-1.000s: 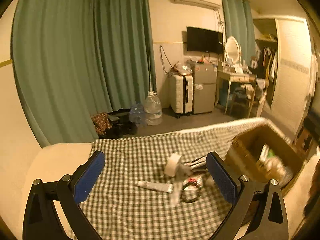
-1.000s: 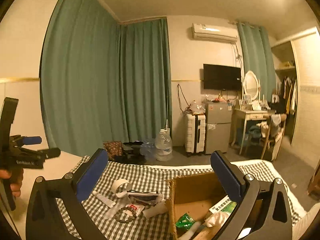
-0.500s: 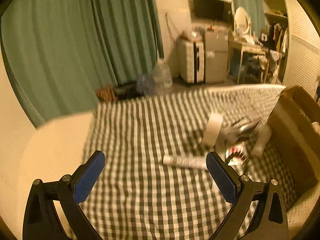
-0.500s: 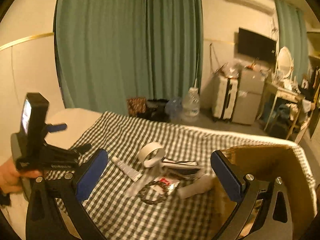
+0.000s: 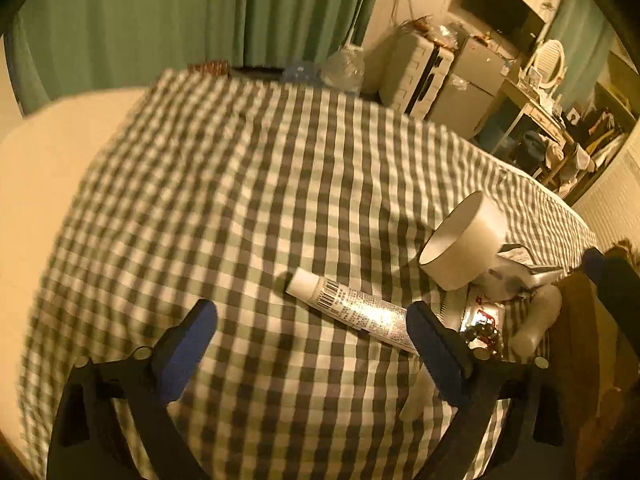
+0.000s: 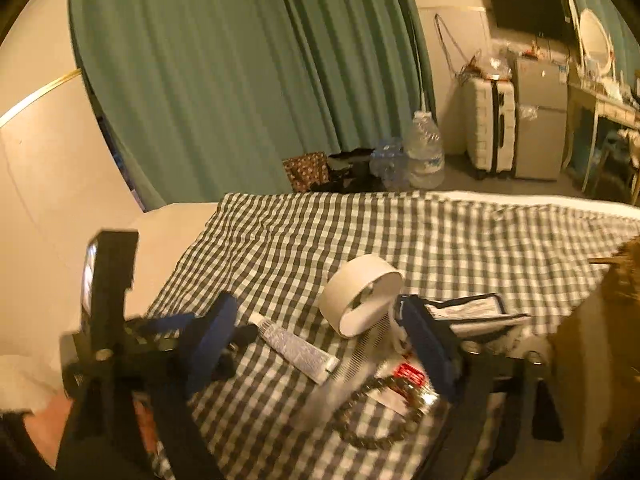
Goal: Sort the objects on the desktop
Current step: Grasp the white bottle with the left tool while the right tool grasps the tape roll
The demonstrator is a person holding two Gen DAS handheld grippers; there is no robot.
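Observation:
A white tube point(image 5: 352, 308) lies on the checked cloth point(image 5: 240, 184), just ahead and right of my open, empty left gripper point(image 5: 312, 344). A roll of white tape point(image 5: 464, 240) stands beyond it, tilted on a pile with a foil packet, a bead bracelet point(image 5: 486, 334) and a white bottle point(image 5: 534, 326). In the right wrist view my open, empty right gripper point(image 6: 320, 352) hovers over the tube point(image 6: 296, 348), tape roll point(image 6: 360, 294) and bracelet point(image 6: 376, 412). The left gripper's body point(image 6: 108, 320) shows at left there.
A cardboard box point(image 6: 592, 344) stands at the right edge of the cloth. A flat wallet-like packet point(image 6: 468, 314) lies behind the pile. The cloth's far and left parts point(image 6: 304, 232) hold nothing. Beyond are curtains, water jugs, a suitcase and a fridge.
Both grippers have tilted down and moved closer to the pile of objects. The left gripper now looks down at the tube. Both stay open.

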